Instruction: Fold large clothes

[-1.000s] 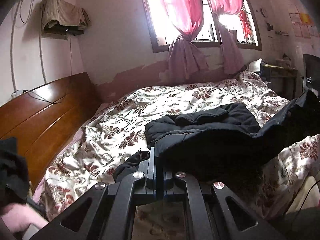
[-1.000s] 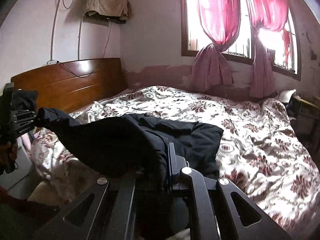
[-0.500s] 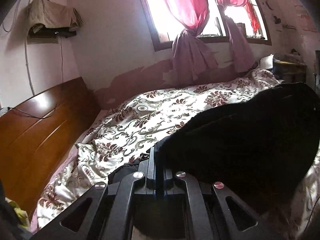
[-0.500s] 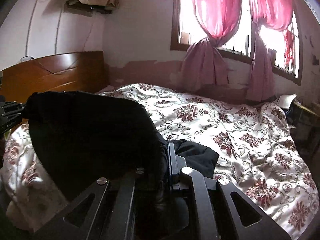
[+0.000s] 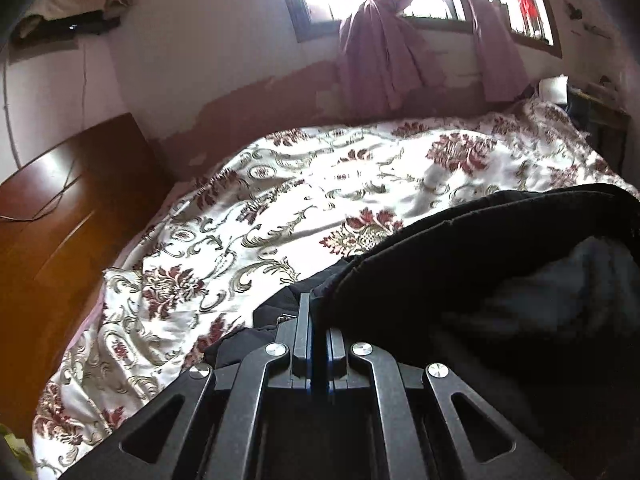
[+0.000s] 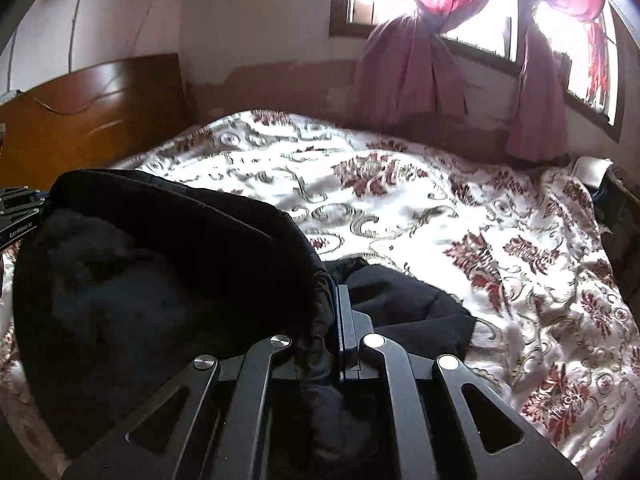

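Observation:
A large black fleece-lined jacket (image 5: pixel 500 280) hangs stretched between my two grippers above the bed; it also shows in the right wrist view (image 6: pixel 152 280). My left gripper (image 5: pixel 318 304) is shut on the jacket's edge, the cloth spreading to its right. My right gripper (image 6: pixel 334 296) is shut on the other edge, the cloth spreading to its left. The left gripper (image 6: pixel 20 210) shows at the left edge of the right wrist view, holding the far end. The jacket's lower part lies crumpled on the quilt (image 6: pixel 400 300).
The bed carries a white quilt with red floral print (image 5: pixel 320 192). A wooden headboard (image 5: pixel 60 208) stands on the left. Pink curtains (image 6: pixel 416 68) hang at the window behind the bed. A dark table (image 5: pixel 600 124) is at the far right.
Both grippers have lifted the jacket and moved forward over the bed. The jacket went from lying stretched on the quilt to hanging raised between them, lining side facing the cameras.

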{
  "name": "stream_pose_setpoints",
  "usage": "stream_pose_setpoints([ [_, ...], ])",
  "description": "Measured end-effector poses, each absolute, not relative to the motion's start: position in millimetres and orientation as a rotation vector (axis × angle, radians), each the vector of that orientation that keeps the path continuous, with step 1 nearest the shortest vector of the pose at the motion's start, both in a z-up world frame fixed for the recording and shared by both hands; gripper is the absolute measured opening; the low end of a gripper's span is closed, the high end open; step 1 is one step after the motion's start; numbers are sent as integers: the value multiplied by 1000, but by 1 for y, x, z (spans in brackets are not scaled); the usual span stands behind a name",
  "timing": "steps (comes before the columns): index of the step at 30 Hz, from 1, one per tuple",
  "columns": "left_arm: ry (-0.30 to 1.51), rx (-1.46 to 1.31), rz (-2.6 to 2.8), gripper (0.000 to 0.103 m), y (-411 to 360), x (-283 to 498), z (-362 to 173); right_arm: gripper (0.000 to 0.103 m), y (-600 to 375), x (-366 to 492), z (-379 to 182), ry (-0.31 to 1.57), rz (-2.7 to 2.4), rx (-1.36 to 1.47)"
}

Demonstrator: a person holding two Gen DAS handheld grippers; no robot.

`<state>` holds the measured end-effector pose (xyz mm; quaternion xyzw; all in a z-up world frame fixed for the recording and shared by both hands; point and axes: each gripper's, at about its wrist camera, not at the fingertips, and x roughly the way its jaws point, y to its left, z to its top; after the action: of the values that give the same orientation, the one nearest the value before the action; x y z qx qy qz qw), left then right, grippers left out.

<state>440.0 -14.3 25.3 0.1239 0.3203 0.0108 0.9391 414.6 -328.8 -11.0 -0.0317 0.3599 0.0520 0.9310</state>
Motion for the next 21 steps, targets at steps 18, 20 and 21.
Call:
stream_pose_setpoints([
  [18,503,62,-82,102,-5,405,53,89,-349,383,11,636,128,12],
  [20,517,36,-128,102,-5,392,56,96,-351,366,21,607,120,20],
  [21,524,22,-163,102,-5,385,56,97,-351,358,25,598,125,26],
])
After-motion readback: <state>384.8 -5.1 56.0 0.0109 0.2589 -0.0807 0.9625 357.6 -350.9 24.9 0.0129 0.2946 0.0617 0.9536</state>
